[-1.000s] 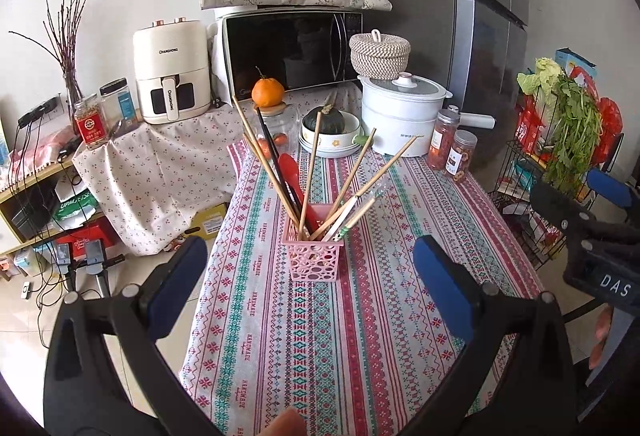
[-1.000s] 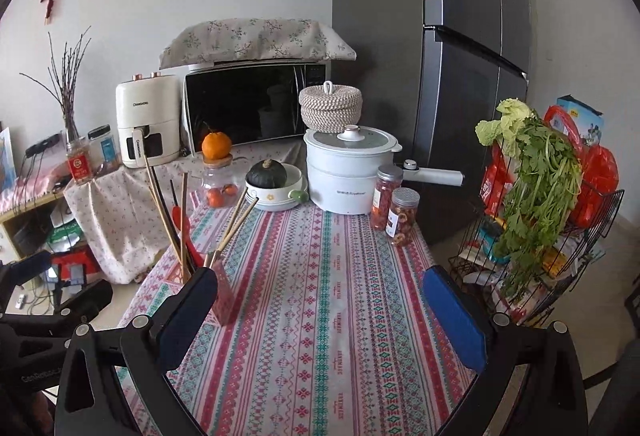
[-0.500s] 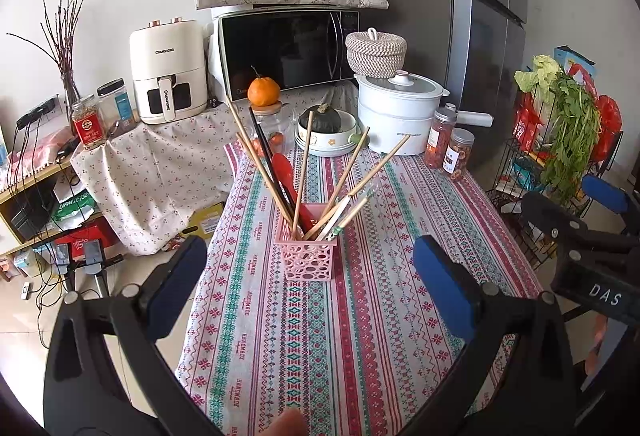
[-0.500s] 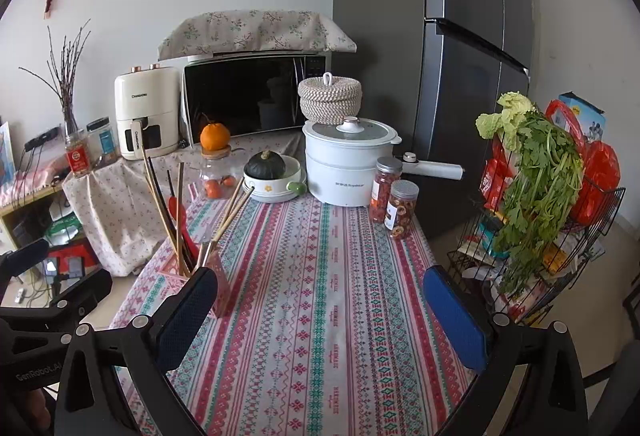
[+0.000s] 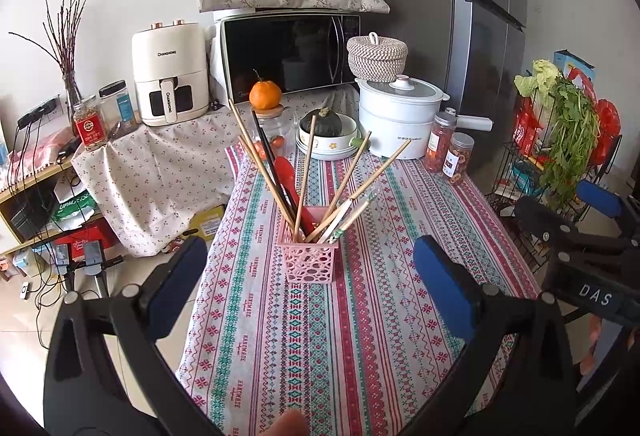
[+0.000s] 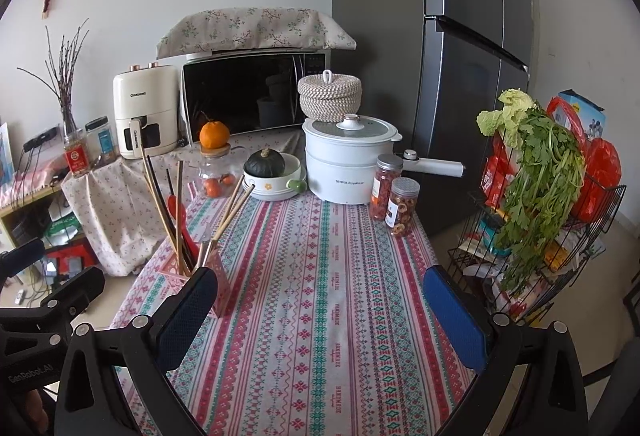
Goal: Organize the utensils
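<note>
Your left gripper (image 5: 310, 276) is spread wide with nothing between its blue pads, hovering above the near end of the table (image 5: 400, 336); your right gripper (image 6: 320, 312) is just as wide and holds nothing either. In the left view the pink basket (image 5: 308, 260) sits dead ahead between the pads, upright on the striped cloth, well apart from both fingers. It holds wooden chopsticks (image 5: 304, 176), a black pair, a red spoon (image 5: 290, 184) and a few pale-handled pieces. Everything stands handle-end down in the basket, long axes fanning upward: the left bunch leans toward 11 o'clock, one stick runs nearly straight to 12, the right bunch tilts toward 1 to 2 o'clock. In the right view the same basket (image 6: 176, 276) is at 9 o'clock of the frame, partly hidden behind your left finger pad, sticks (image 6: 160, 204) rising toward 12. At the far end of the table, 12 o'clock, a bowl (image 5: 328, 144) holds a dark green squash (image 5: 322, 122); left of it a glass jar (image 5: 276, 136) with small orange fruits inside carries an orange (image 5: 265, 95) on its lid. The white pot (image 5: 396, 116) stands right of the bowl, lid on, with a woven lidded basket (image 5: 377, 58) behind it. Two clear jars (image 5: 450, 152) of dried food stand just beside the pot at 1 o'clock. A wire rack (image 6: 540, 236) at 3 o'clock holds greens and bags.
</note>
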`<state>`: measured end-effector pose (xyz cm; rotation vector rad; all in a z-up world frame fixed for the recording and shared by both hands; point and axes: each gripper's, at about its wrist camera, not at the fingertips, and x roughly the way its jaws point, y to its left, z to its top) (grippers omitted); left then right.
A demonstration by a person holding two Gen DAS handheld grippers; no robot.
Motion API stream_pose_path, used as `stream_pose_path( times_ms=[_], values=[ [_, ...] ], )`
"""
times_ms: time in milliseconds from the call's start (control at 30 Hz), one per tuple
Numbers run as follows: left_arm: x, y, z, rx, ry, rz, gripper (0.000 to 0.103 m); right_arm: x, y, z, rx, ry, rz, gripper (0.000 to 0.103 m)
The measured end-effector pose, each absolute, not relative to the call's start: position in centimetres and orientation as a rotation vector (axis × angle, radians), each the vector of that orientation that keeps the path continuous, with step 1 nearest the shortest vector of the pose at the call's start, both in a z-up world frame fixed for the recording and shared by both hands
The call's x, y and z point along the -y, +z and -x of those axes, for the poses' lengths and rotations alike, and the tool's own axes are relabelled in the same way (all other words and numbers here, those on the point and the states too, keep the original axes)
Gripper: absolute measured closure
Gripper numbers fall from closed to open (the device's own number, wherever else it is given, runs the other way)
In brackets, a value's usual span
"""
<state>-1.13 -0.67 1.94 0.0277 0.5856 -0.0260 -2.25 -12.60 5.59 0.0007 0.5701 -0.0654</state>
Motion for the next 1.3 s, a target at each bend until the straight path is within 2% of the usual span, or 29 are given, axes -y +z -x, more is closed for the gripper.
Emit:
stream_pose_path(
  times_ms=[1300],
  values=[
    [0.85,2.26,1.18,-0.585,-0.028,-0.031,0.001,12.59,5.43,2.10,-0.574,-0.063,-0.005,0.000]
  ],
)
